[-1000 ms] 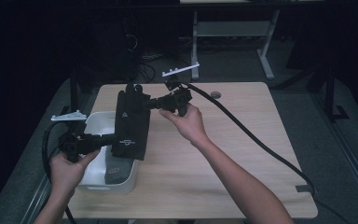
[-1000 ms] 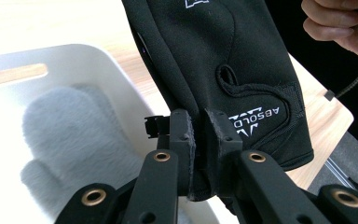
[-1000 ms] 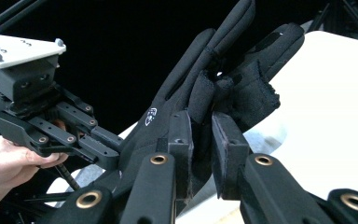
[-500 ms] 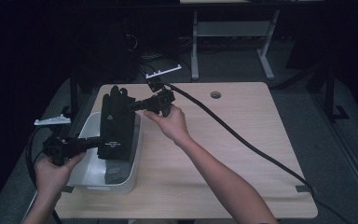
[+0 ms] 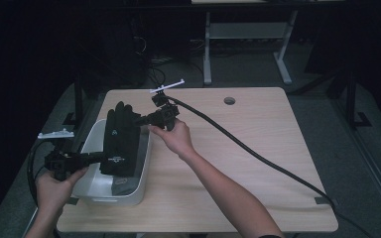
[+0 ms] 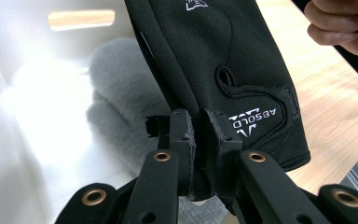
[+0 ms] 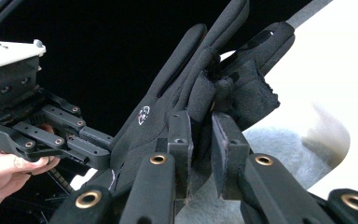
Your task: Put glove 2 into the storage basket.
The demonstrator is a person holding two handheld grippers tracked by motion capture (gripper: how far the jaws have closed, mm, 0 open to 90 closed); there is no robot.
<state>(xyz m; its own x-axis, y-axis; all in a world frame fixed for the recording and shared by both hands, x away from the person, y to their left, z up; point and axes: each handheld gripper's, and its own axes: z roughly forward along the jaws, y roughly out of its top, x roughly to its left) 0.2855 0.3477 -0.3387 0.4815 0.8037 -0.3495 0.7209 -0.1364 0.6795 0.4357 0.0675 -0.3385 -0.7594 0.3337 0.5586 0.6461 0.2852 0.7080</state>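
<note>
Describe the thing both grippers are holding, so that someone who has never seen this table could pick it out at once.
On the wooden table, look to its left edge, where a white bin sits. Stretched above the bin between the left gripper and the right gripper is a black glove. Unlike the grey fleecy item in the bin, it is smooth, with white ABSOLD lettering.

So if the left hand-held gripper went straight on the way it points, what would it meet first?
The black glove it is already clamped on; beyond that, probably the person's right hand, though depth is unclear.
</note>
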